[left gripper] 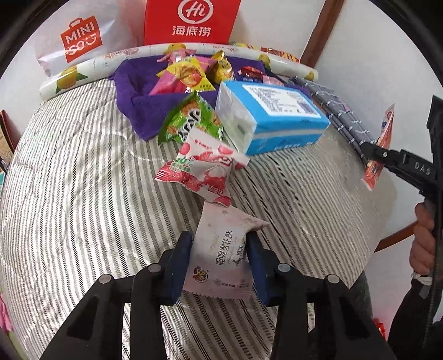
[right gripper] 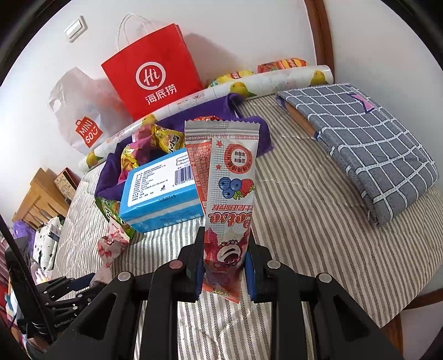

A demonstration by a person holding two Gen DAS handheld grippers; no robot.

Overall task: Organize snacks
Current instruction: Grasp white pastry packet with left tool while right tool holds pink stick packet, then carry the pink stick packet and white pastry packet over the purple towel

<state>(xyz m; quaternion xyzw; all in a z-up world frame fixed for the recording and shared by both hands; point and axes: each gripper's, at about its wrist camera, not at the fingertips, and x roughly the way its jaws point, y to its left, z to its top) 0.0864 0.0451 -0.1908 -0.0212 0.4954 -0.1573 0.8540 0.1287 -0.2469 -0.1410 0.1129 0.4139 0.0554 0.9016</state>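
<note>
Left gripper point(left gripper: 220, 250) closed on a pale pink snowflake-crisp packet point(left gripper: 221, 257), pads pressing both long edges, packet just above the striped bedspread point(left gripper: 83, 193). Right gripper point(right gripper: 224, 265) clamped on the lower end of a long Lotso strawberry-blueberry snack packet point(right gripper: 229, 193), held upright over the bed; seen from the left wrist view as a thin red-edged packet at the far right, with a hand point(left gripper: 423, 238) on the handle below.

Just ahead of the pink packet, a lychee jelly pouch point(left gripper: 202, 171) lying on the bedspread, its far corner touching a green snack bag point(left gripper: 191, 121). Beside these, a blue tissue pack point(left gripper: 271, 116) resting partly on a purple cloth point(left gripper: 133, 91). On the cloth, several yellow and pink candy packets point(left gripper: 185, 74) heaped together. Behind the cloth, a lemon-print paper roll point(left gripper: 91, 66) along the bed's far edge, then a red Haidilao paper bag point(left gripper: 191, 19) and a white Miniso plastic bag point(left gripper: 80, 38) against the wall. To the right, a folded grey checked cloth point(right gripper: 368, 149) on the bed.
</note>
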